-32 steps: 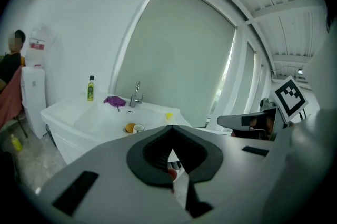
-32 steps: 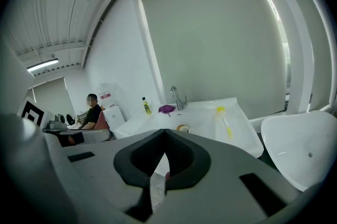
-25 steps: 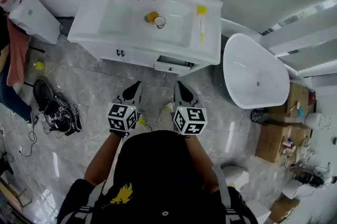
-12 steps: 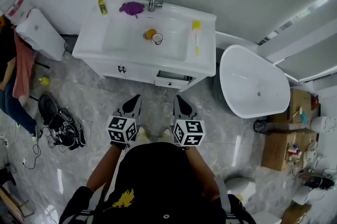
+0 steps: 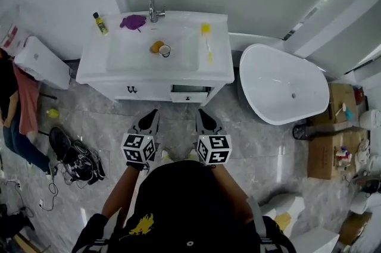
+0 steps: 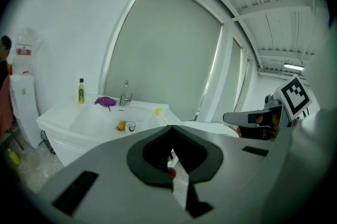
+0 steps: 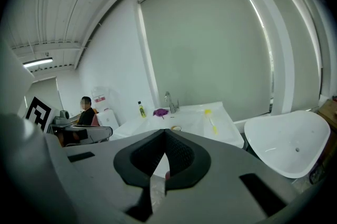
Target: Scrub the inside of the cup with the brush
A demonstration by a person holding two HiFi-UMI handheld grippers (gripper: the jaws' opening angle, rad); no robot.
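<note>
A small clear cup (image 5: 165,50) lies in the basin of the white sink (image 5: 220,70), beside an orange object (image 5: 156,46). The yellow brush (image 5: 206,34) rests on the sink's right rim. In the left gripper view the cup (image 6: 130,126) and brush (image 6: 158,111) are small and distant; in the right gripper view the brush (image 7: 209,115) lies right of the cup (image 7: 176,127). My left gripper (image 5: 151,114) and right gripper (image 5: 203,113) hover side by side over the floor, well short of the sink. Both left (image 6: 170,128) and right (image 7: 165,131) are shut and empty.
On the sink's back edge are a faucet (image 5: 153,9), a purple cloth (image 5: 133,21) and a yellow-green bottle (image 5: 99,23). A white bathtub (image 5: 280,86) stands to the right. Shoes and cables (image 5: 74,159) lie on the floor at left, near a person (image 5: 18,109). Boxes (image 5: 330,144) sit at right.
The head view has swung, so the sink now sits squarer and looks smaller, and more of the bathtub shows. Both grippers stay shut and side by side.
</note>
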